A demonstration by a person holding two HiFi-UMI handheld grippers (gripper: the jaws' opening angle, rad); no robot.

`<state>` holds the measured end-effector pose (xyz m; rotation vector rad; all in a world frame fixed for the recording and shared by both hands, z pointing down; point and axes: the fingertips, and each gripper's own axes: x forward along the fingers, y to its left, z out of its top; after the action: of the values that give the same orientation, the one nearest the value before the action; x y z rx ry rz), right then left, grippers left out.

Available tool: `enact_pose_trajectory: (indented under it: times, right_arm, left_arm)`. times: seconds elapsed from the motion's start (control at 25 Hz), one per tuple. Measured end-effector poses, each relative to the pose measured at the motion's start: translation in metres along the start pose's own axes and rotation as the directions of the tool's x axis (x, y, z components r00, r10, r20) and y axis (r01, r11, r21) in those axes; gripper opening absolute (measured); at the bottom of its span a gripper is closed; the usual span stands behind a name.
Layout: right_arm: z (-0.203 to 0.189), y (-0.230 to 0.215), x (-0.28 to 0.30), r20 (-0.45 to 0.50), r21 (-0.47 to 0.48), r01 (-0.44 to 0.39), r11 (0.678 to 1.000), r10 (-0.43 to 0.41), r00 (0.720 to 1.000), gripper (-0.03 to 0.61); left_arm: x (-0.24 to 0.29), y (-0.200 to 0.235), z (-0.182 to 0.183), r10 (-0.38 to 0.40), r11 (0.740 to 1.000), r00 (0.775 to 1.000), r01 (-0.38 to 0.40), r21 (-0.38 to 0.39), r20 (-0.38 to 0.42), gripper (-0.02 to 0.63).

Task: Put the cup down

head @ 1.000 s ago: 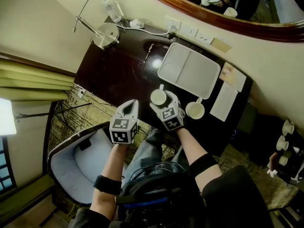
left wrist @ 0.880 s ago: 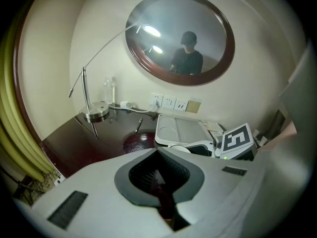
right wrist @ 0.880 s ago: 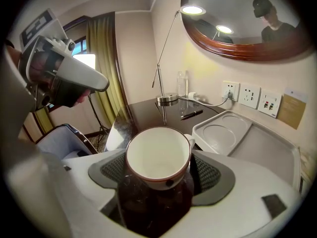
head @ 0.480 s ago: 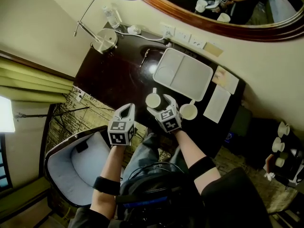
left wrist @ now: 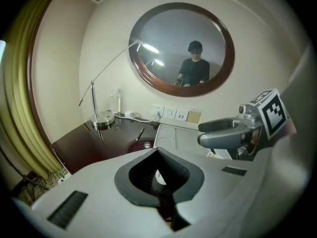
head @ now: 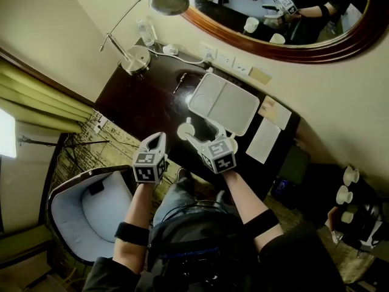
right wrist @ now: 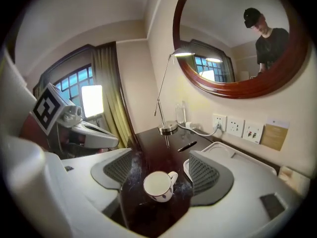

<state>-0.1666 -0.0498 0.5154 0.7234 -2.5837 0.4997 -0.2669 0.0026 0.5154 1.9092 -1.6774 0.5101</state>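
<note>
A white cup [right wrist: 159,185] with a handle stands upright on the dark table [head: 143,99]; the head view shows the cup [head: 184,131] near the table's front edge. My right gripper [right wrist: 159,163] hangs above it, open, its pads clear of the cup. Its jaws have just been closing a little with nothing gripped between them. In the head view the right gripper [head: 206,132] is just right of the cup. My left gripper [head: 157,139] is shut and empty, left of the cup over the table's front edge. Its closed tips [left wrist: 158,152] fill its own view.
A white tray [head: 223,102] lies behind the cup, with papers [head: 264,140] to its right. A desk lamp [head: 137,56], a bottle [head: 146,30] and a pen [head: 177,83] stand at the back left. A chair [head: 85,205] is below left. A round mirror hangs on the wall.
The right gripper has lifted up and away from the cup, which stays on the table. The left gripper rose slightly. A second cup seen right of the right gripper is now hidden.
</note>
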Motion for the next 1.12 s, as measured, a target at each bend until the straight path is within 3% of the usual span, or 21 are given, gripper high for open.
enact_pose_trajectory:
  times: [0.12, 0.24, 0.68, 0.84, 1.12]
  right_arm:
    - [0.015, -0.016, -0.032, 0.017, -0.026, 0.023, 0.999, -0.022, 1.000, 0.302]
    - [0.017, -0.038, -0.063, 0.017, -0.025, 0.061, 0.998, -0.061, 0.998, 0.280]
    - [-0.042, -0.128, -0.152, -0.049, 0.086, 0.261, 0.962, -0.257, 0.965, 0.120]
    - [-0.061, -0.154, -0.172, -0.050, 0.111, 0.315, 0.942, -0.312, 0.949, 0.018]
    - [-0.085, -0.175, -0.202, -0.087, 0.120, 0.377, 0.918, -0.369, 0.925, 0.003]
  left_arm:
    - [0.001, -0.011, 0.009, 0.009, 1.000, 1.000, -0.009, 0.007, 0.028, 0.003]
    - [0.002, -0.024, 0.015, 0.002, 1.000, 0.999, -0.002, 0.004, 0.041, 0.003]
    - [0.014, -0.074, 0.022, -0.055, 0.997, 0.997, 0.057, -0.054, 0.054, 0.003]
    - [0.021, -0.091, 0.024, -0.079, 0.996, 0.996, 0.081, -0.042, 0.043, 0.003]
    - [0.029, -0.115, 0.033, -0.107, 0.994, 0.993, 0.108, -0.002, 0.049, 0.002]
